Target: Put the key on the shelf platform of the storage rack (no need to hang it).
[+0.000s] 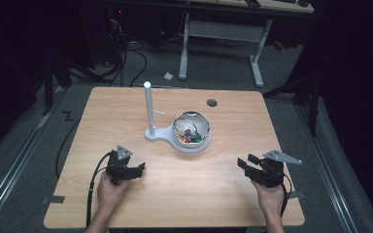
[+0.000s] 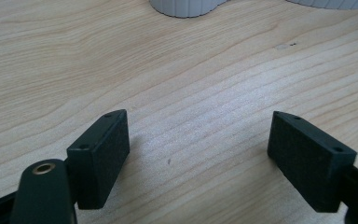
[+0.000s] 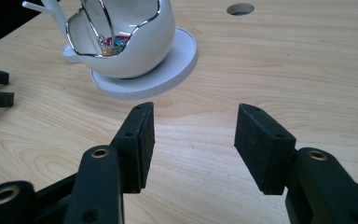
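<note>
Resting place: both grippers are sitting low over the wooden table [image 1: 126,107], near the person's edge, well apart from each other.
Left gripper [image 1: 138,171]: sitting at about 7 o'clock from the table's middle, held by the person's left hand [image 1: 110,190]; its jaws are standing wide apart with nothing between them, as the left gripper view [image 2: 198,149] is showing bare wood grain in the gap.
Right gripper [image 1: 245,162]: sitting at about 4 o'clock from the table's middle, held by the right hand [image 1: 270,196]; its jaws are likewise spread and empty, pointing toward the bowl in the right gripper view [image 3: 193,140].
White bowl [image 1: 191,130]: sitting near the table's middle on a round white base [image 1: 194,148]; its rim is shining like metal, and small coloured bits [image 1: 190,138] are lying inside, too small to identify.
White post [image 1: 148,109]: standing upright at 9 o'clock of the bowl, joined to the same base, with a short peg sticking out of its side.
Round hole [image 1: 211,103]: showing in the tabletop at about 1 o'clock of the bowl.
Cables: trailing from each gripper back toward the person.
</note>
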`<state>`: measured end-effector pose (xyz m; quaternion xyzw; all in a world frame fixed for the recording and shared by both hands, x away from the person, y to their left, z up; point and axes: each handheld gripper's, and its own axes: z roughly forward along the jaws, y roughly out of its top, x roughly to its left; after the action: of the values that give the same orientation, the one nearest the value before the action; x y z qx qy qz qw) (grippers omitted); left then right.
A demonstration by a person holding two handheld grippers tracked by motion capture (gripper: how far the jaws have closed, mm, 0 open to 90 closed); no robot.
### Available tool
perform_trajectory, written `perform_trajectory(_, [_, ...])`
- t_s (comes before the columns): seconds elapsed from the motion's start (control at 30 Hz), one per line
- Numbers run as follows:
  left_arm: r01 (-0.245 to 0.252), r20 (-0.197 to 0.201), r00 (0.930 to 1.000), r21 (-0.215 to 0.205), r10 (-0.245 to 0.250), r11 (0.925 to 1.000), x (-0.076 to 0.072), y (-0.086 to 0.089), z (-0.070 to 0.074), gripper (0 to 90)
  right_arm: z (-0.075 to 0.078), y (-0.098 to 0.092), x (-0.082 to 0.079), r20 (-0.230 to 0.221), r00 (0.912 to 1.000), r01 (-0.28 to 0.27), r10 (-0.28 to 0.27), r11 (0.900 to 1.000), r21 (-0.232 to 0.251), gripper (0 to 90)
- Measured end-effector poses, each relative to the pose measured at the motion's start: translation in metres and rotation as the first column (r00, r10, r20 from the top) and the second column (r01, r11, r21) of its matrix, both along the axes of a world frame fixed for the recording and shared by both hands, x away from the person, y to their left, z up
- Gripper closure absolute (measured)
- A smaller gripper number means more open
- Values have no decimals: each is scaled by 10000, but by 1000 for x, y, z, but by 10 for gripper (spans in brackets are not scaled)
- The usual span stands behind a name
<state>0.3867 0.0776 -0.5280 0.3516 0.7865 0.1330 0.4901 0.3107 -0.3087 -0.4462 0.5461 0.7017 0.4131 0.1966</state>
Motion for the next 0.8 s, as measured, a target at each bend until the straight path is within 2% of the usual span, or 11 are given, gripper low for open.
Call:
perform_trajectory(0.33, [11, 6, 10000, 13, -11, 10000, 0, 0, 0, 210, -11, -3, -4, -185, 9996, 212, -209, 9997, 157, 483])
perform_trajectory(0.8, [10, 2, 10000, 12, -10, 10000, 0, 0, 0, 210, -26, 2, -3, -526, 9984, 185, -190, 9998, -101, 485])
